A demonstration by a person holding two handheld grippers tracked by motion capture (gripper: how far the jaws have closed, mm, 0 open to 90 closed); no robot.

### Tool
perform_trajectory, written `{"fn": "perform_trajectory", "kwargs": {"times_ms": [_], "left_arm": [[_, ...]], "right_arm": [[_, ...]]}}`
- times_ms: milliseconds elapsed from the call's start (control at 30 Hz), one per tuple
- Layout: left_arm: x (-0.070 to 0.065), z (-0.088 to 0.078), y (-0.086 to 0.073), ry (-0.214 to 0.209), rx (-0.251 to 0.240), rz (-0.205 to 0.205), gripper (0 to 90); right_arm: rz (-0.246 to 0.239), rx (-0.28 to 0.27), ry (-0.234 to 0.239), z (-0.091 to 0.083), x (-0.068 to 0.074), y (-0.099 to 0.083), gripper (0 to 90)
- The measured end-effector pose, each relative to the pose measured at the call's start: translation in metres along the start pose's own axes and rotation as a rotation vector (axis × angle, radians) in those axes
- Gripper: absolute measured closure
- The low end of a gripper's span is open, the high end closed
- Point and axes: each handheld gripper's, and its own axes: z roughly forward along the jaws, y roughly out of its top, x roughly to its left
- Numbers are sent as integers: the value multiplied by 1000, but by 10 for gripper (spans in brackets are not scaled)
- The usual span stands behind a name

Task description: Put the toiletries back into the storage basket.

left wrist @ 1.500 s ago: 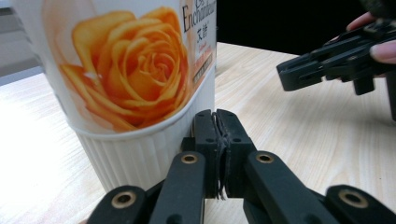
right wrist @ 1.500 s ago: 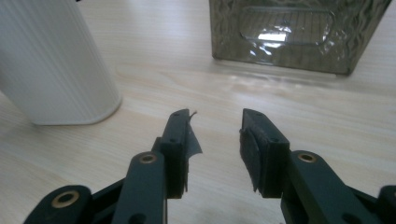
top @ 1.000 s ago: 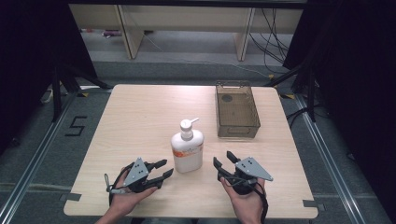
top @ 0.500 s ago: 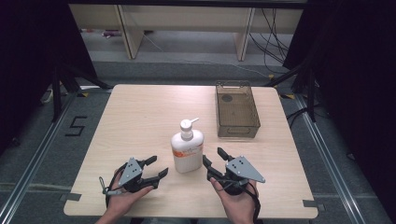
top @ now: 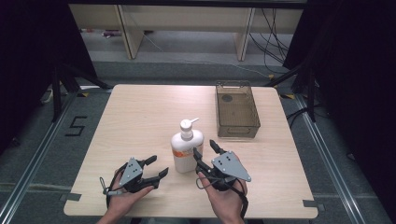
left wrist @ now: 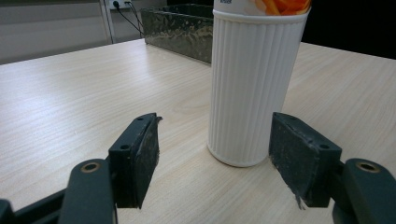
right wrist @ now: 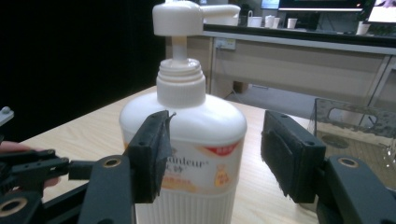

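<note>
A white pump bottle (top: 186,147) with an orange label stands upright near the middle of the wooden table (top: 140,116). My right gripper (top: 205,150) is open just right of the bottle, raised off the table, one jaw almost against its side. In the right gripper view the bottle (right wrist: 187,140) looms close, its left part between the jaws. My left gripper (top: 157,166) is open, low near the table's front, pointing at the bottle's base from the left. The left gripper view has the ribbed base (left wrist: 252,88) a short way ahead of its jaws.
A clear, dark-tinted plastic bin (top: 236,111) sits at the back right of the table, empty. The table's front edge lies just behind both hands. Shelving and cables stand beyond the far edge.
My right gripper has moved left and forward up to the bottle's side. The left gripper has shifted slightly right toward the bottle's base. The bottle has stayed put.
</note>
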Motion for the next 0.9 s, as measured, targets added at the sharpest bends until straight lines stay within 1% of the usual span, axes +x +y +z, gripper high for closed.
{"fn": "perform_trajectory", "kwargs": {"times_ms": [33, 67, 133, 200, 233, 267, 300, 333, 367, 433, 467, 500, 533, 567, 600, 667, 700, 733, 767, 800, 867, 900], "left_arm": [[0, 0, 0, -2, -1, -1, 329], [0, 0, 0, -1, 0, -2, 330], [0, 0, 0, -1, 1, -4, 331], [0, 0, 0, 0, 1, -5, 331], [1, 0, 0, 1, 1, -6, 331], [1, 0, 0, 2, 1, -6, 331], [1, 0, 0, 2, 1, -7, 331], [0, 0, 0, 3, -2, -11, 331], [1, 0, 0, 4, 0, -7, 331], [0, 0, 0, 5, -1, -5, 332], [0, 0, 0, 5, -1, -3, 332], [0, 0, 0, 4, -2, -2, 332], [0, 0, 0, 4, -2, -2, 332], [0, 0, 0, 6, -1, -1, 332], [0, 0, 0, 4, -3, -2, 331], [0, 0, 0, 4, -3, -2, 331], [0, 0, 0, 4, -5, -4, 331], [0, 0, 0, 4, -5, -4, 331], [0, 0, 0, 3, -6, -5, 331], [0, 0, 0, 3, -5, -5, 331], [0, 0, 0, 4, -3, -4, 332], [0, 0, 0, 4, -2, -3, 331]], "right_arm": [[-10, -6, -13, 2, 3, 4, 432], [-8, -10, -24, 4, 5, 6, 432], [-24, -17, -27, 7, 7, 10, 431], [-15, -17, -25, 8, 9, 12, 431], [-10, -27, -7, 11, 11, 14, 430], [-4, -19, -14, 12, 13, 17, 430], [-23, -22, -9, 15, 15, 21, 428], [-23, -22, -9, 15, 15, 21, 428], [-36, -34, -16, 17, 15, 23, 428], [-23, -15, -3, 23, 17, 27, 427], [-23, -16, -4, 25, 18, 27, 427], [-44, -20, -9, 27, 16, 29, 427], [-26, -17, -3, 28, 18, 30, 429], [-26, -20, 1, 30, 19, 30, 429], [-17, -19, 7, 32, 19, 32, 430], [-22, -17, 0, 34, 19, 34, 433], [-39, -28, -5, 35, 18, 35, 435], [-39, -28, -5, 35, 18, 35, 435], [-15, -18, 4, 36, 19, 36, 439], [-22, -20, 4, 38, 19, 37, 443], [-21, -9, 7, 40, 19, 37, 447], [-39, -13, -1, 42, 18, 37, 454]]}}
